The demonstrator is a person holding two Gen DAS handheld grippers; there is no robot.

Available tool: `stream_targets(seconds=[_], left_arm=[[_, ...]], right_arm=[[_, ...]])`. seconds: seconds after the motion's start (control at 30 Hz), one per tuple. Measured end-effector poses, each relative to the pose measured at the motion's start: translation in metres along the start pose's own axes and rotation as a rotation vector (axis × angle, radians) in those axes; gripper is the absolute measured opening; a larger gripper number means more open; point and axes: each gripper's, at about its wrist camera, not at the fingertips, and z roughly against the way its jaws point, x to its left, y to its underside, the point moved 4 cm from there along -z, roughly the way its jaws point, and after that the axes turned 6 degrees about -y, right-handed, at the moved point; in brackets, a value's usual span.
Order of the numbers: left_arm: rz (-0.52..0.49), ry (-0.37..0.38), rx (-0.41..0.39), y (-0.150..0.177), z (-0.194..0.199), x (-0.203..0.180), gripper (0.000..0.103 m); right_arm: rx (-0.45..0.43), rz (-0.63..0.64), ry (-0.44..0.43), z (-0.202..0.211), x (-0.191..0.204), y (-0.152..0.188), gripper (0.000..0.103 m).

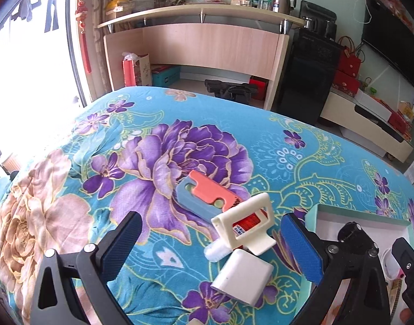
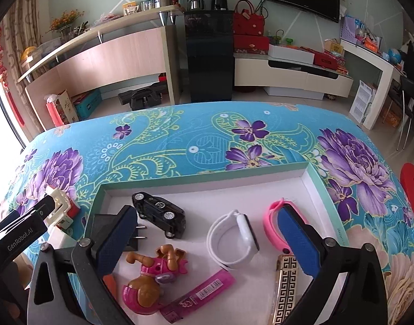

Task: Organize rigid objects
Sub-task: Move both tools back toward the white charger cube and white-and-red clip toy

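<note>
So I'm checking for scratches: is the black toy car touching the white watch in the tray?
Apart. The right wrist view shows bare white tray floor between the black toy car and the white watch.

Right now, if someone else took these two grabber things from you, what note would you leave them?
Left gripper: open, holding nothing, over the flowered cloth.
Right gripper: open, holding nothing, over the box.
Done, in the box: black toy car, white watch, pink band, toy dog, pink lighter, gold-patterned case, black plug.
Left, still on the cloth: coral and blue block, white tube squeezer on a tube, white cube-shaped piece.
</note>
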Motion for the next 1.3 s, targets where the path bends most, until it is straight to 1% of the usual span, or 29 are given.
stream_targets(seconds=[0.13, 0.23, 0.33, 0.43, 0.63, 0.77, 0.93, 1.07, 1.3], left_arm=[[0.058, -0.030, 0.013, -0.001, -0.004, 0.023, 0.103], [0.095, -0.044, 0.015, -0.002, -0.005, 0.037, 0.103], [0.118, -0.056, 0.013, -0.002, -0.007, 0.048, 0.103], [0.138, -0.054, 0.027, -0.001, -0.009, 0.057, 0.103], [0.167, -0.058, 0.066, 0.004, -0.017, 0.075, 0.103], [0.183, -0.058, 0.087, 0.006, -0.020, 0.086, 0.103], [0.170, -0.058, 0.120, 0.011, -0.024, 0.091, 0.103], [0.124, -0.026, 0.144, 0.020, -0.024, 0.080, 0.103], [0.047, -0.004, 0.167, 0.030, -0.022, 0.062, 0.103]], right_arm=[[-0.002, 0.026, -0.062, -0.003, 0.024, 0.001, 0.103], [0.006, 0.050, -0.090, -0.007, 0.042, 0.003, 0.103], [0.006, 0.085, -0.121, -0.010, 0.062, 0.005, 0.103], [0.015, 0.115, -0.157, -0.014, 0.081, 0.008, 0.103], [0.033, 0.184, -0.186, -0.024, 0.110, 0.015, 0.103], [0.047, 0.212, -0.194, -0.030, 0.123, 0.019, 0.103], [0.059, 0.196, -0.191, -0.034, 0.122, 0.021, 0.103], [0.059, 0.179, -0.179, -0.035, 0.117, 0.019, 0.103], [0.040, 0.150, -0.180, -0.029, 0.109, 0.015, 0.103]])
